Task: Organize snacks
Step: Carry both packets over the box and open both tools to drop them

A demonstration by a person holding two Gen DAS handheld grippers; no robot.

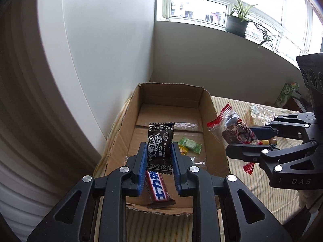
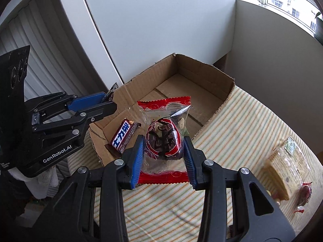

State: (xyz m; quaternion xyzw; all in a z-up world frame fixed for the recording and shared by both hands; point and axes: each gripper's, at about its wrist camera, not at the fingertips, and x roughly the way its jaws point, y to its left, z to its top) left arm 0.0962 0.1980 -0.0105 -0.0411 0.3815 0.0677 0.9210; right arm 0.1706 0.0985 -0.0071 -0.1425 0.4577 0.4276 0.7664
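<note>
My left gripper [image 1: 158, 151] is shut on a black plum candy packet [image 1: 159, 147] and holds it above the near end of an open cardboard box [image 1: 216, 125]. A Snickers bar [image 1: 158, 189] lies at the box's near end, with a green candy [image 1: 190, 145] and a yellow candy [image 1: 183, 150] further in. My right gripper [image 2: 164, 147] is shut on a clear red-edged packet of dark dried fruit [image 2: 163, 139], held by the box's right wall [image 2: 203, 130]. The left gripper also shows in the right wrist view [image 2: 106, 100].
The box stands on a striped cloth [image 2: 232, 141] against a white wall. A wafer packet [image 2: 286, 167] and a small red-wrapped snack [image 2: 303, 196] lie on the cloth to the right. A green carton [image 1: 286, 93] stands further back. Potted plants [image 1: 237, 24] sit on the windowsill.
</note>
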